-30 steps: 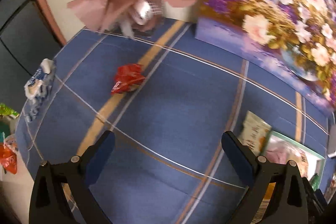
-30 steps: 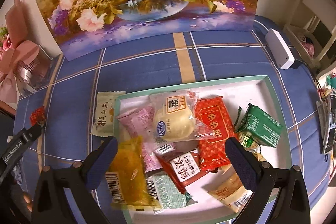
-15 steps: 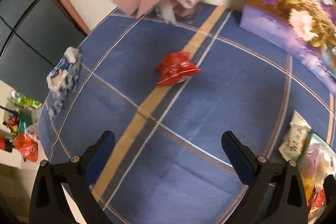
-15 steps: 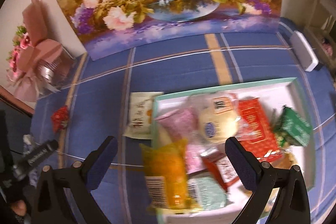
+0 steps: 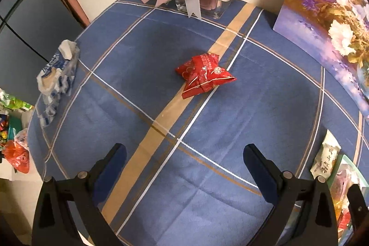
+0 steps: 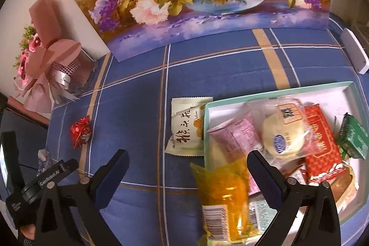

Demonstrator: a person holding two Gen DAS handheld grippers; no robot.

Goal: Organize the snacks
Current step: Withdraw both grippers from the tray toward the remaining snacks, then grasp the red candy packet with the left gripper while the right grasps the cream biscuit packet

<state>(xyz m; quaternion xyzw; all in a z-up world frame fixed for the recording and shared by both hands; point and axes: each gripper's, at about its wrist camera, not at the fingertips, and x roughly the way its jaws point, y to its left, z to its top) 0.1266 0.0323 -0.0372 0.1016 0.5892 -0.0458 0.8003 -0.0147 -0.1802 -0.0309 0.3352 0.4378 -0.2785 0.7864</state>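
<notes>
Readable print on the gear and the wrappers

"GenRobot.AI" runs in white along the black left handheld gripper body (image 6: 55, 173); the cream snack packet (image 6: 187, 128) bears large dark Chinese brush characters, too stylised to read.

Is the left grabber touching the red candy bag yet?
Apart. In the left wrist view, the open left gripper sits well short of the red snack packet, with a wide stretch of blue tablecloth showing between them.

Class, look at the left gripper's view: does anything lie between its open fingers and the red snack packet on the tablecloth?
No. Only bare blue tablecloth lies between the left gripper and the red snack packet. The blue-white wrapper sits well off to the side.
</notes>
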